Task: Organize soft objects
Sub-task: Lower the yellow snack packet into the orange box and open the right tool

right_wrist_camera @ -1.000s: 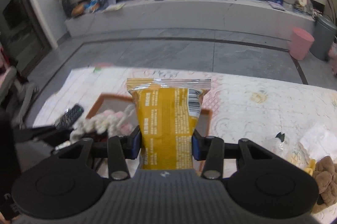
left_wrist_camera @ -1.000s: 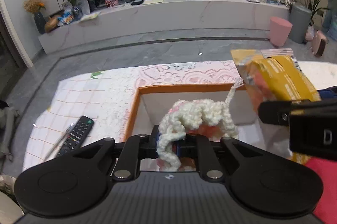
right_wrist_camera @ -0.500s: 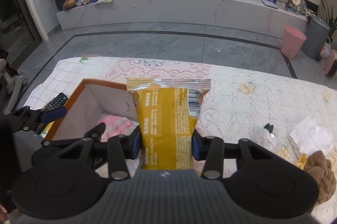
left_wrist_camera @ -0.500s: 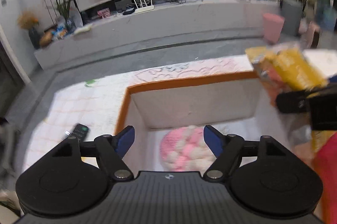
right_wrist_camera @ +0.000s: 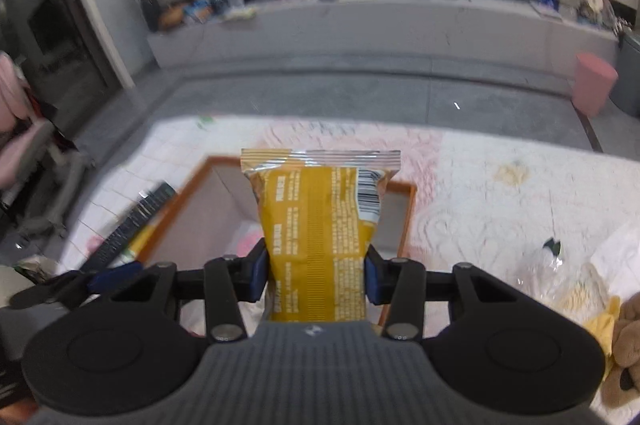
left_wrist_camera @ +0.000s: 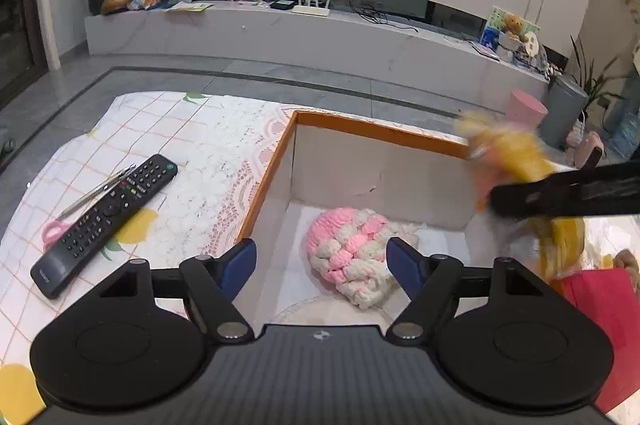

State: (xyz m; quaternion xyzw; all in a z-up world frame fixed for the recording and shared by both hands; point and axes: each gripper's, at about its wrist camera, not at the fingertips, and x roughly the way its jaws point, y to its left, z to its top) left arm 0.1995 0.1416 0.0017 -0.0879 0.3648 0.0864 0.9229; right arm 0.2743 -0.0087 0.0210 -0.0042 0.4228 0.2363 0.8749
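A pink and white knitted piece (left_wrist_camera: 352, 257) lies on the floor of an orange-rimmed box (left_wrist_camera: 380, 133). My left gripper (left_wrist_camera: 322, 259) hangs above it with its jaws wide and closing a little. The pads touch nothing; the knit is well below them. My right gripper (right_wrist_camera: 316, 273) is shut on a yellow snack bag (right_wrist_camera: 320, 225), held upright over the box's near right side. In the left wrist view that bag (left_wrist_camera: 516, 161) is a blur at the right, with one black finger (left_wrist_camera: 560, 193) of the right gripper across it.
A black remote (left_wrist_camera: 108, 221), a pen (left_wrist_camera: 96, 191) and pink scissors (left_wrist_camera: 56, 231) lie on the patterned tablecloth left of the box. A brown plush toy (right_wrist_camera: 624, 345), clear plastic wrap (right_wrist_camera: 552, 273) and white paper sit to the right. A red sheet (left_wrist_camera: 600, 325) lies near the right edge.
My left gripper opened and let go of the knitted piece, which dropped into the box. That hand then drew back and to the left. The right gripper kept hold of the snack bag.
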